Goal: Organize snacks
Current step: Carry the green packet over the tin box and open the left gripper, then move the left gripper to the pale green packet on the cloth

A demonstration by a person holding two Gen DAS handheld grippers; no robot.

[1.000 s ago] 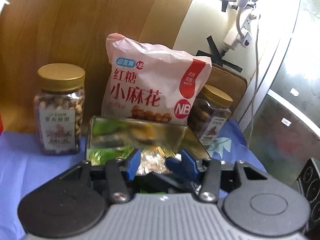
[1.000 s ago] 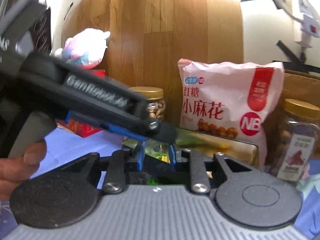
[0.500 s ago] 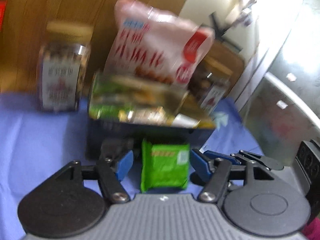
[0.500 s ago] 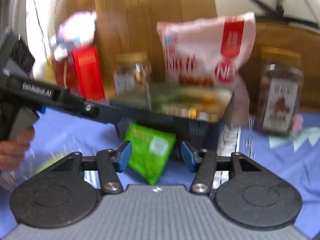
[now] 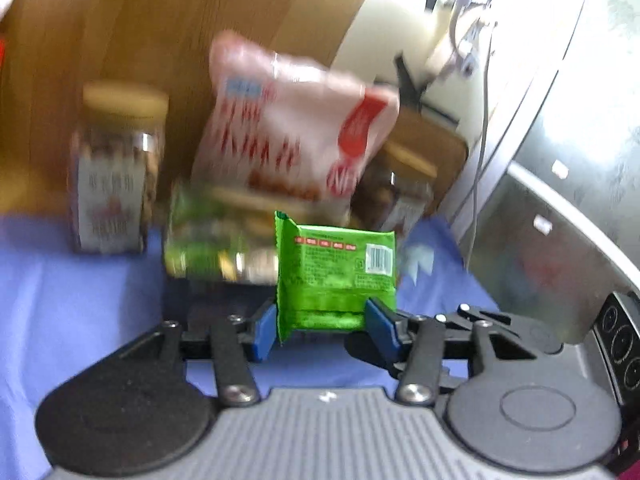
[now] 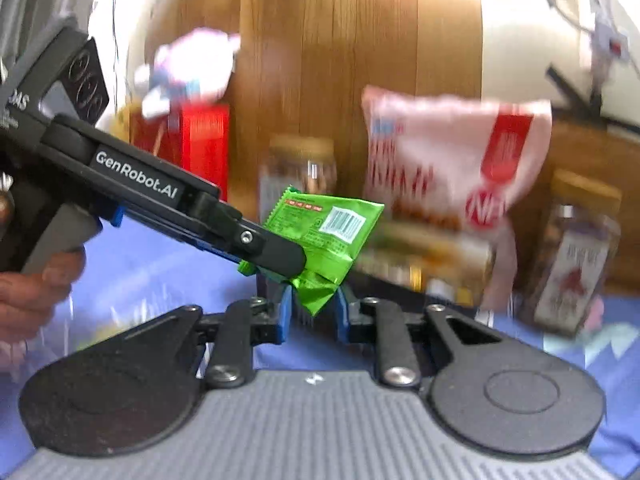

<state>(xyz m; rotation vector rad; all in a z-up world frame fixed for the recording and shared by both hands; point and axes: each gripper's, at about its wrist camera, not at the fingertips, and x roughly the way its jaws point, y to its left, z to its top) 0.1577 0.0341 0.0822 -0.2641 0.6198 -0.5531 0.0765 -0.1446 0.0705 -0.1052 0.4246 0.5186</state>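
Pinching with the blue fingers (image 5: 262, 328) of the left gripper (image 5: 322, 320): clenched on the green packet (image 5: 336, 264) by its two side edges, holding it upright above the blue cloth (image 5: 60, 280), just in front of the tin (image 5: 216, 248) of sweets. Scanning left to right behind it: jar (image 5: 116, 176) with a gold lid, then the tin, then the pink bag (image 5: 296, 136) leaning over the tin, all smeared by blur.

Switching to the right wrist view: same packet (image 6: 324, 232), tilted, lower corner dangling between the fingers of the right gripper (image 6: 313, 312). Narrow gap there, but cannot tell whether actually biting or merely flanking the foil.

Looks like a hand-over, so watch the timing. Letting go on the left before a firm bite on the right means dropping a slippery packet onto the cloth. Grabbing only that crumpled corner risks a swing or a slide out. Squeezing too hard could crush whatever is inside.
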